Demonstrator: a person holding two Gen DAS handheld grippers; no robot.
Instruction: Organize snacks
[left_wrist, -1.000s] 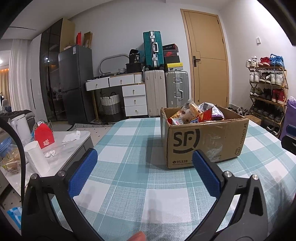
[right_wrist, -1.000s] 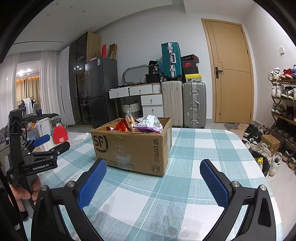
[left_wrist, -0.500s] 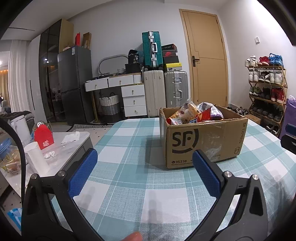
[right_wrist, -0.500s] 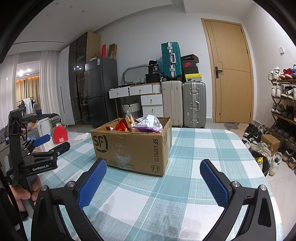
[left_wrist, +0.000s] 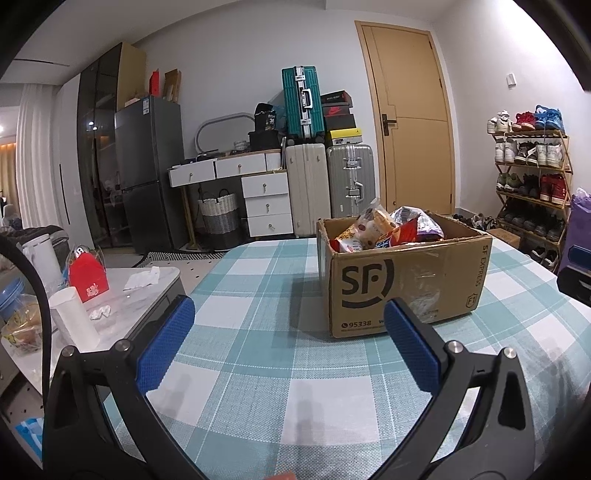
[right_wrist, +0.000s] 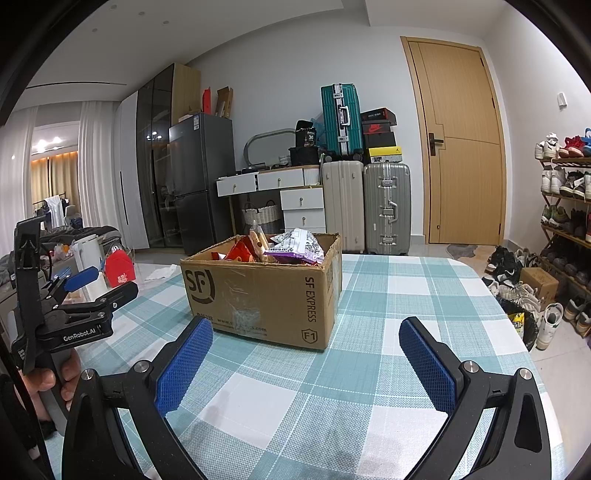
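Nothing has visibly moved since before. Both the left gripper (left_wrist: 288, 343) and right gripper (right_wrist: 306, 354) hover wide, empty, above the surface (left_wrist: 258, 398). Snacks (left_wrist: 384, 229) fill the box (left_wrist: 402, 288).

- Setting: lived-in home, entry/dining area.
- Evidence: shoe rack (left_wrist: 532, 181) beside door (left_wrist: 410, 118); stacked suitcases (left_wrist: 325, 177); fridge (left_wrist: 149, 173); checked tablecloth (left_wrist: 258, 332); drawers (right_wrist: 301, 206).

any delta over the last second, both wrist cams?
Almost none. In the left wrist view the cardboard box sits a touch further left in the picture than a second ago, so the left gripper has drifted slightly. The right wrist view is unchanged. Both grippers, including the right gripper, stay open and empty; the snacks are still in the box.
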